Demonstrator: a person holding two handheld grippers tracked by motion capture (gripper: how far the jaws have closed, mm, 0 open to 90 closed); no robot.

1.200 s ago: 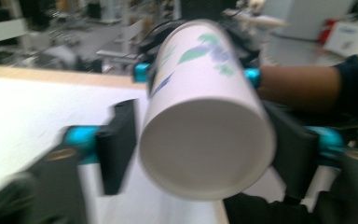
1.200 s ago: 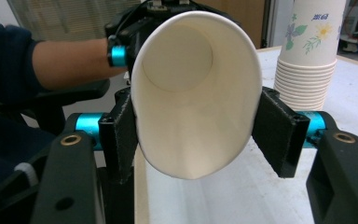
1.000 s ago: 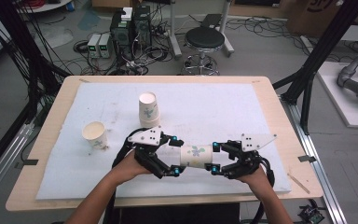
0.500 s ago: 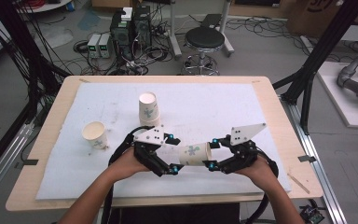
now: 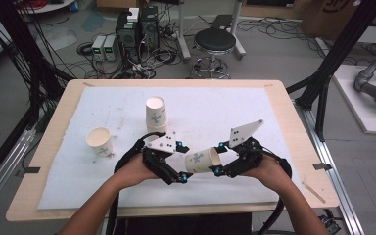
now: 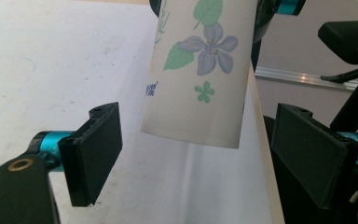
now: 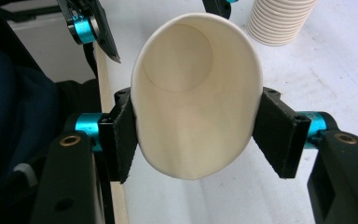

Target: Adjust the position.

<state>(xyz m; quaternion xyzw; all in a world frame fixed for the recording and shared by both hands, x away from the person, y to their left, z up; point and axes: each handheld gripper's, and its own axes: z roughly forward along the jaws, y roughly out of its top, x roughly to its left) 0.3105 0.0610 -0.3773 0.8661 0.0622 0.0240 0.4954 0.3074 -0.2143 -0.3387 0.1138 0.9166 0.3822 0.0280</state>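
Observation:
A paper cup (image 5: pixel 201 160) printed with a blue flower and green leaves hangs on its side above the white mat, near the table's front edge. My right gripper (image 5: pixel 219 159) is shut on it at the rim, and in the right gripper view the pads (image 7: pixel 121 135) squeeze the cup's mouth (image 7: pixel 191 93) into an oval. My left gripper (image 5: pixel 182 164) is open around the cup's base. In the left gripper view the cup (image 6: pixel 200 70) hangs between and beyond that gripper's (image 6: pixel 200 158) two spread pads, touching neither.
A stack of upside-down paper cups (image 5: pixel 155 115) stands mid-mat, also seen in the right gripper view (image 7: pixel 279 21). A single upright cup (image 5: pixel 99 141) stands at the left. The wooden table edge (image 5: pixel 176 210) runs just below both hands.
The right hand has rolled, raising its grey plate, and the cup has tilted and shifted slightly right. The left gripper has stayed about where it was.

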